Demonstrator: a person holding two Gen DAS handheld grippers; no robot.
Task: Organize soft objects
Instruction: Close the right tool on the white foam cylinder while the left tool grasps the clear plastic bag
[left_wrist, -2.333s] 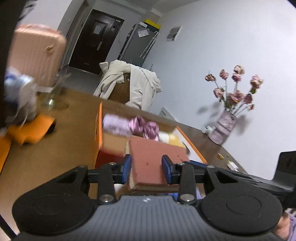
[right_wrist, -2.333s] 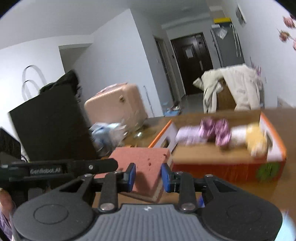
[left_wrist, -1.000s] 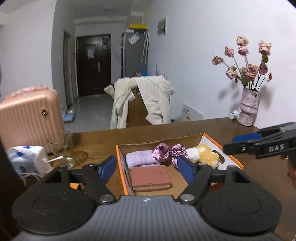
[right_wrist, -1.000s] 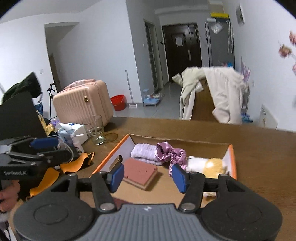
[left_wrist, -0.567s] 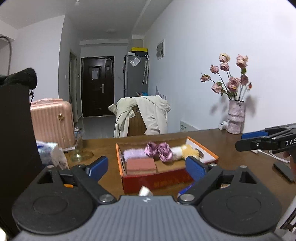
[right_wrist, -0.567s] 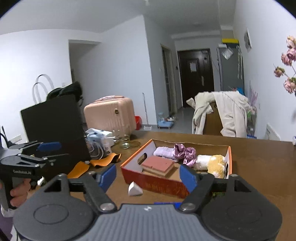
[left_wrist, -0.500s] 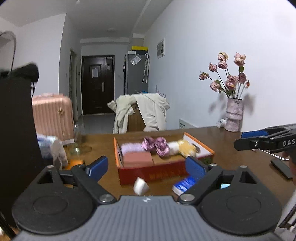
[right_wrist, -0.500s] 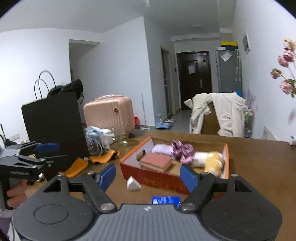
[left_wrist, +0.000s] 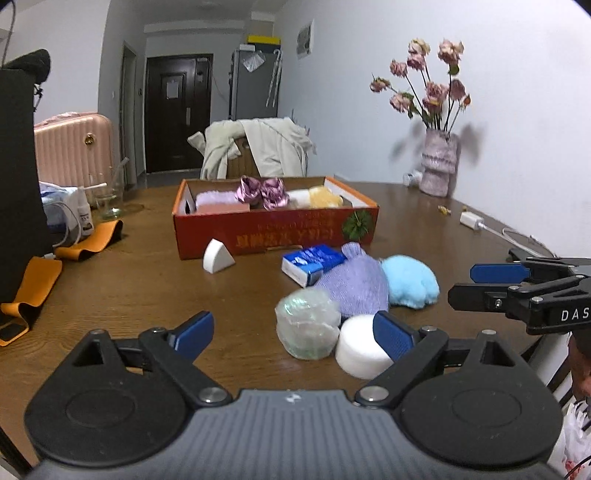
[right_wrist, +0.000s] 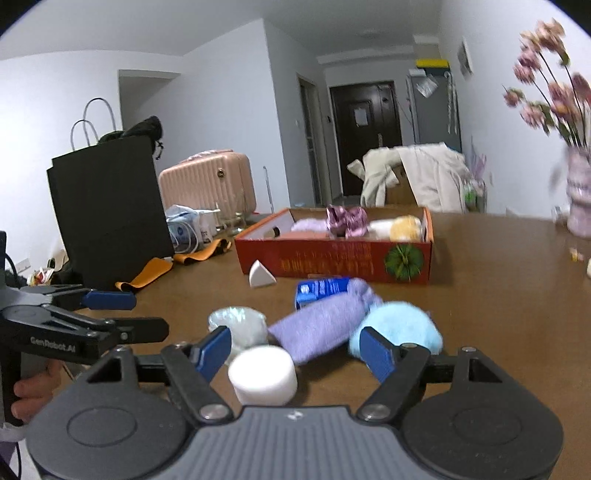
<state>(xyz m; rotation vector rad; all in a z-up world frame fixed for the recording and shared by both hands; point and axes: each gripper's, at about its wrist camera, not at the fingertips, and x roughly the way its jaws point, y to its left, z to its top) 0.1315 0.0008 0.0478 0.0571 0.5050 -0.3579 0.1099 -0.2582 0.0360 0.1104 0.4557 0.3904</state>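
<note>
Hovering empty with fingers spread wide, the left gripper (left_wrist: 293, 334) and right gripper (right_wrist: 299, 349) face a white foam cylinder (right_wrist: 263, 373), lilac knit pouch (right_wrist: 321, 325) and blue plush (right_wrist: 400, 326) on the desk (left_wrist: 147, 273), near the orange box (left_wrist: 275, 221).

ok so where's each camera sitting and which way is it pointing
Left wrist: on the open left gripper, low above the table, facing the red box; the right gripper shows at right.
Right wrist: on the open right gripper, facing the same way; the left gripper shows at left.
Shared: box, white puck, lilac knit, blue plush.
</note>
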